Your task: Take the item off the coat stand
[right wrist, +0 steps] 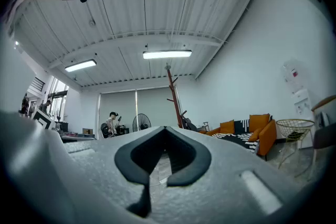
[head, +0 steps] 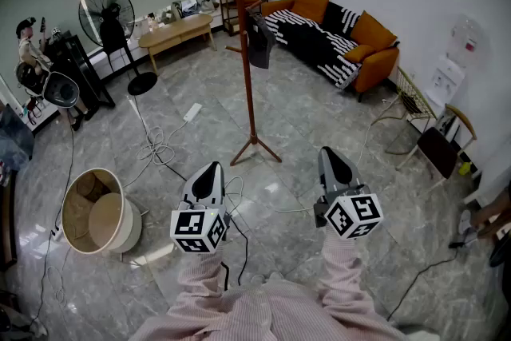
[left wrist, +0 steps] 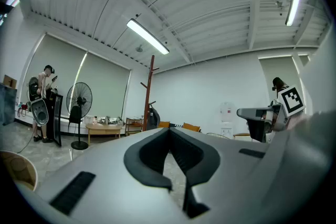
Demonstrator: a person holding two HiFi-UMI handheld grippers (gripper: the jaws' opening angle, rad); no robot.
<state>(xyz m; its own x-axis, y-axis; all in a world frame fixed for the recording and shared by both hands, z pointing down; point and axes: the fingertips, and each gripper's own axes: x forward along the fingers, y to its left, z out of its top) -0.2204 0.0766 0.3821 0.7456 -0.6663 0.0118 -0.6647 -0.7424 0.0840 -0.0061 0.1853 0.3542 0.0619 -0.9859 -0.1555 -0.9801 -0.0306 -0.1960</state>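
Progress is nil so far: the dark hanging item (head: 259, 40) hangs partway up the wooden coat stand (head: 248, 92), on the pole's right side in the head view, across the tiled floor (head: 319, 116) from the person. The left gripper (head: 211, 169) and right gripper (head: 330, 154) are held low near the body, well apart from the stand, each with its jaws closed together on nothing. By my judgement everything is left: the approach, opening a gripper, grasping the item and lifting it clear. The stand's top is cut off by the head view's upper edge. The item is too small and dark to tell jacket from bag, and how it is hooked on cannot be made out.
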